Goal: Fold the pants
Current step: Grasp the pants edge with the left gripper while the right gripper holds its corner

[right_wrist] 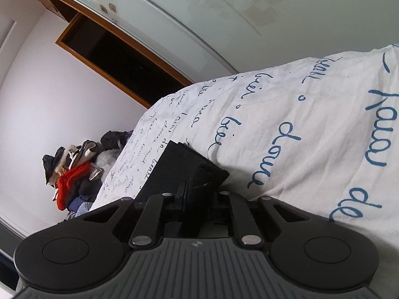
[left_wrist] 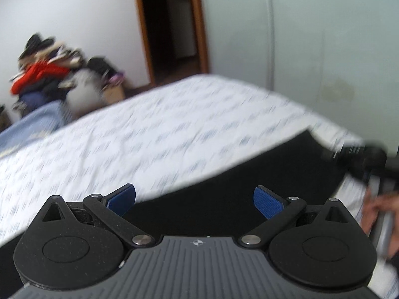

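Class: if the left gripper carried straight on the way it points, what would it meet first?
Probably the black pants lying just ahead of the open left gripper, with the bedsheet beyond; blur leaves depth uncertain.

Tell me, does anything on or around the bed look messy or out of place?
Only the heap of clothes beside the bed: a jumbled pile with a red garment spilling over it. On the bed, the black pants lie flat, one end pinched in the right gripper. The left gripper is open and empty.

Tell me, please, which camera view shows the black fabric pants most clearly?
The right wrist view: the black fabric pants are sharp there, an edge clamped in the shut right gripper. The left wrist view shows them only as a motion-blurred dark sheet across the bed.
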{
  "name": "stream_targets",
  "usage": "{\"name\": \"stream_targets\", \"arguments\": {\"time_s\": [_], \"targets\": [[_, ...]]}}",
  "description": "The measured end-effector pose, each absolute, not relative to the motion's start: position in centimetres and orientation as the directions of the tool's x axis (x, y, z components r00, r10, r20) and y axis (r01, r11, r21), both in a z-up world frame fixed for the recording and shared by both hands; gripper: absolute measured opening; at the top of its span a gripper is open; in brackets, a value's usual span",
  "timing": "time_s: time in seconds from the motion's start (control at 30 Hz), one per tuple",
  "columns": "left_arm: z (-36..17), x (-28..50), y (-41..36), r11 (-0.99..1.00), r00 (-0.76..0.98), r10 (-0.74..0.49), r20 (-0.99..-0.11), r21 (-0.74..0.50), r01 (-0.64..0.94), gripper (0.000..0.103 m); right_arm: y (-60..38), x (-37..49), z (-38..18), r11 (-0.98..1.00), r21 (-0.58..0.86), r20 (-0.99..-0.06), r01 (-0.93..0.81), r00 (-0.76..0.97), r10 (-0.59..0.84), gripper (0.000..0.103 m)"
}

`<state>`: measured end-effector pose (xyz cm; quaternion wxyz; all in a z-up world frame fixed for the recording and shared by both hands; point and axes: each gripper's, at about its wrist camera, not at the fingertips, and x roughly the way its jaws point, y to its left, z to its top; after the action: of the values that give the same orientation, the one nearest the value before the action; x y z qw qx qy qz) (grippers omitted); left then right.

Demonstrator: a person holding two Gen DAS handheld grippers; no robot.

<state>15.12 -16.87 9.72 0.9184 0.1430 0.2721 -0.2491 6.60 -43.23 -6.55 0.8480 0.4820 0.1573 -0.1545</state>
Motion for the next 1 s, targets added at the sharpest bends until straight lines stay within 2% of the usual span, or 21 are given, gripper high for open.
{"name": "stream_targets", "arguments": {"time_s": [0.17,0.33,0.6,1.0], "targets": [[11.4,19.1,-23.6,0.793,0.663,-0.460,-0.591,0.064,0.606,0.102,-43.3,6.5,-6.6,0.492,0.768,-0.412,0.409,0.905,-0.109,0.009],[9.9,21.2,-31.2,0.722,0.522,-0.509,-0.685,-0.010,0.691,0.101,-43.2,6.5,-6.5,0.499,0.763,-0.413,0.411,0.904,-0.113,0.009],[6.1,21.4,-38.5,0.673,0.393,-0.466,-0.793,-0.029,0.740,0.100,-42.8,6.4,-6.0,0.540,0.728,-0.417,0.423,0.898,-0.141,0.009],[2.5,21.4,-45.7,0.577,0.366,-0.276,-0.889,0.152,0.803,0.099,-41.3,6.7,-4.6,0.641,0.637,-0.413,0.427,0.892,-0.184,0.012]]}}
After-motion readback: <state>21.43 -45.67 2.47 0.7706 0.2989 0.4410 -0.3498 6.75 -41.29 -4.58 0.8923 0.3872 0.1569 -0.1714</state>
